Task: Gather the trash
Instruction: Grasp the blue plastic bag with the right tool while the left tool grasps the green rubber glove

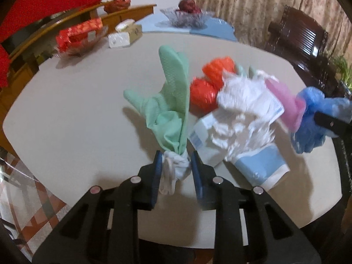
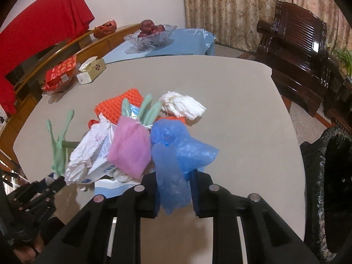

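The left gripper (image 1: 175,165) has its blue pads pinched in on the white cuff of a mint-green rubber glove (image 1: 173,92), and the glove stands up from the jaws with its fingers pointing away over the beige worktop (image 1: 77,114). The right gripper (image 2: 175,189) is nearly closed on a crumpled blue plastic bag (image 2: 176,151), which bulges above the jaws and hangs down between them.

Between the two grippers sits the trash pile, near the front of the worktop: crumpled white paper (image 1: 242,110), a pink mesh pouch (image 2: 129,147), an orange foam net (image 2: 118,107), a white and light-blue packet (image 1: 257,167) at the bottom. A second white wad (image 2: 182,105) lies at the far side of the pile, touching the orange net.

A black bin bag (image 2: 330,176) gapes open off the right edge of the worktop, close to the right gripper.

Towards the far left there is a tissue box (image 2: 91,71) next to a red wrapped parcel (image 2: 59,72). Beyond them a glass bowl of dark red fruit (image 2: 149,36) stands on a blue cloth (image 2: 187,41). A dark wooden chair (image 2: 294,50) stands by the curtain (image 2: 220,4).
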